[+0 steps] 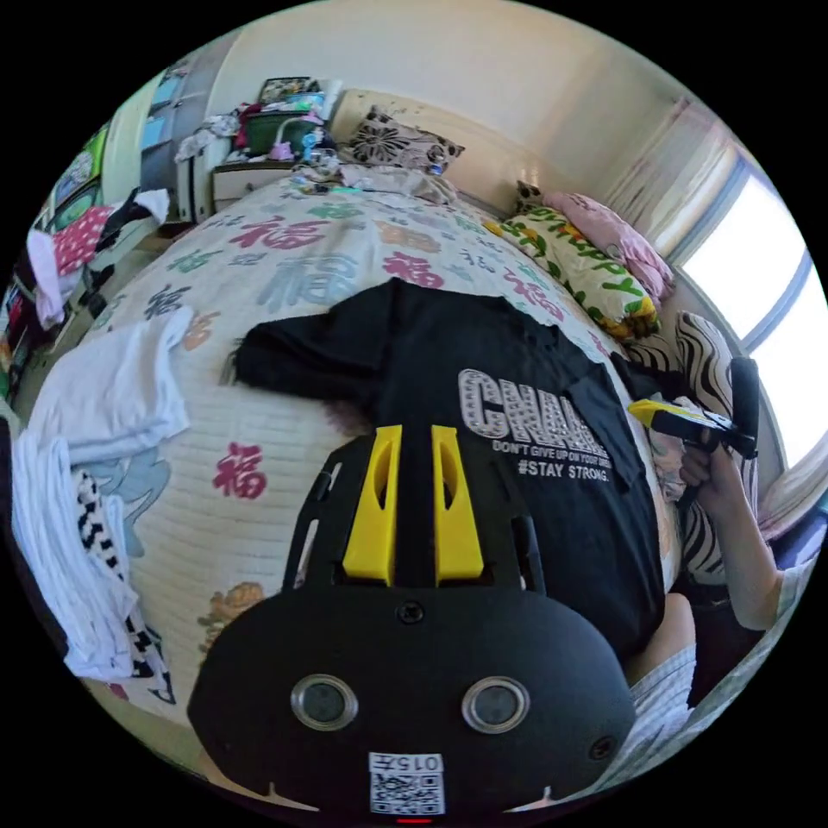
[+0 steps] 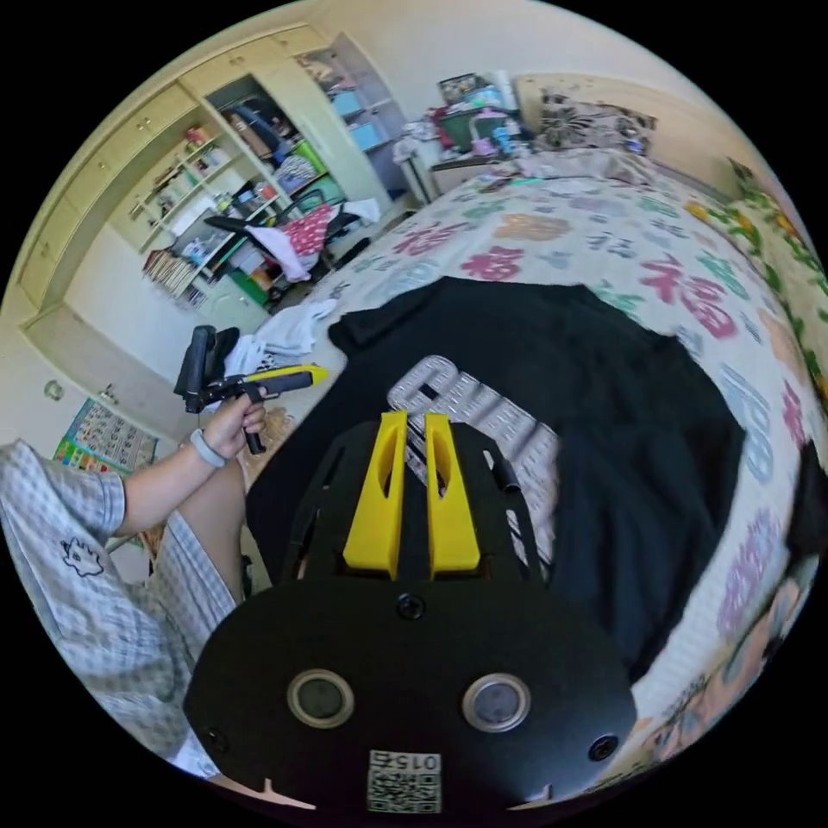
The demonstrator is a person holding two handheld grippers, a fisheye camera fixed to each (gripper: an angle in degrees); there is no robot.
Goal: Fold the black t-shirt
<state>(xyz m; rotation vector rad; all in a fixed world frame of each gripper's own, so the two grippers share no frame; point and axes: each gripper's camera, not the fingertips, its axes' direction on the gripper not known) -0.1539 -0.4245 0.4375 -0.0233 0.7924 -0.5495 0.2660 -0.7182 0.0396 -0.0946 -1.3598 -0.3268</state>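
My left gripper point(image 1: 414, 440) and right gripper point(image 2: 412, 427) hover nearly closed, empty, above the t-shirt point(image 1: 517, 405) on the bed point(image 1: 285, 259); I'd pinch its bed-edge side evenly

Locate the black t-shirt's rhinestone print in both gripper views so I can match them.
Left gripper view: the print sits right of centre on the black t-shirt, just right of the left gripper fingers.
Right gripper view: the print lies near centre, partly behind the right gripper fingers.
Shared landmark: the floral pillow at the headboard.
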